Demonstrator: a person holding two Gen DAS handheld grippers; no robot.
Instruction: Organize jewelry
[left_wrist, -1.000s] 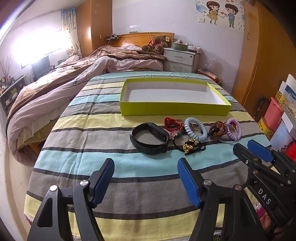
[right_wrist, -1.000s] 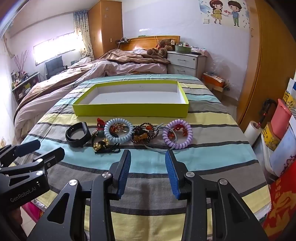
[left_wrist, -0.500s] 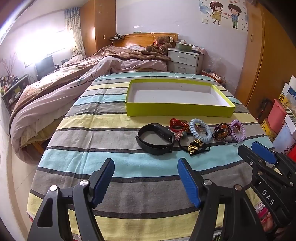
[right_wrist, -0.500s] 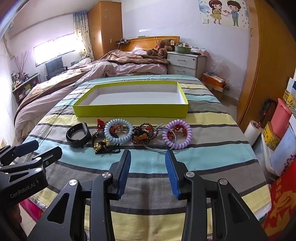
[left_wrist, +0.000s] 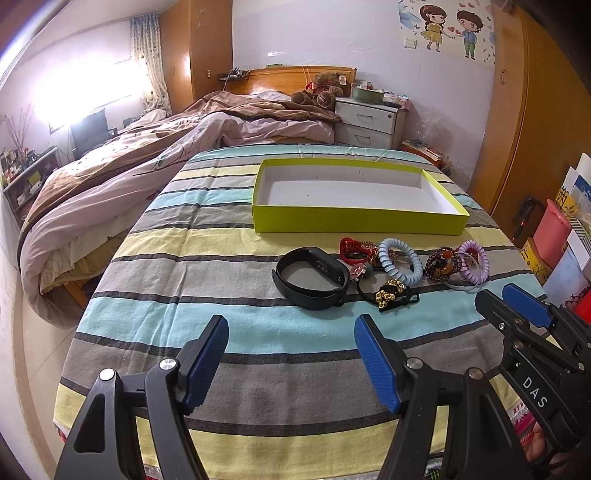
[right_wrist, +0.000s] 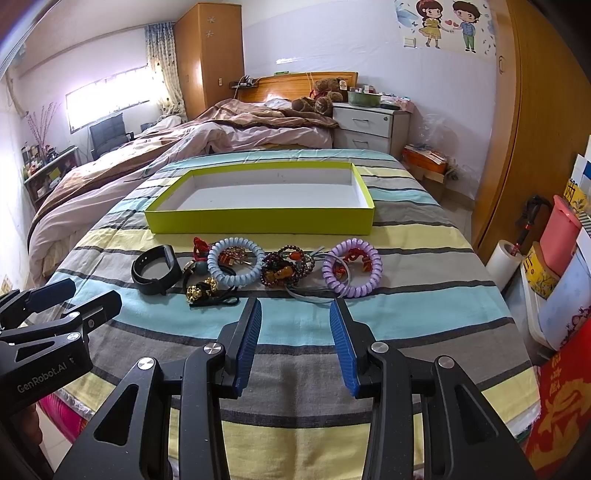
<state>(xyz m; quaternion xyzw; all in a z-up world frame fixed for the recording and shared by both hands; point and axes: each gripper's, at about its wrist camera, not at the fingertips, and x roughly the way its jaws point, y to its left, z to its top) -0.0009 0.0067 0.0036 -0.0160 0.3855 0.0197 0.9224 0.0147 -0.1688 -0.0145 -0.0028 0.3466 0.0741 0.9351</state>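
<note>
On the striped cloth covering the desk: yellow-green tray at the far side, white inside, nothing in it. Jewelry sits in a row just near of the tray, all on the cloth.

Row, left to right in the right wrist view: black band, red piece, pale blue coil ring, dark bead bracelet, purple coil ring. Gold-bead item on black cord lies nearest, just in front of the blue ring. Several pieces touch or overlap; can't separate the small bits inside the rings.

Left tool: fingers wide apart, holding nothing, hovering over the near cloth, short of the black band. Right tool: fingers apart, narrower gap, holding nothing, near of the bead bracelet and purple ring.

Room: unmade bed at left with brown and pink bedding, wooden headboard, teddy bear, white nightstand, wooden wardrobe on the right, cartoon sticker on the far wall.

Window at left is blown out. Boxes and bags at the right edge are cut off. Each tool shows only partly in the other's view.
</note>
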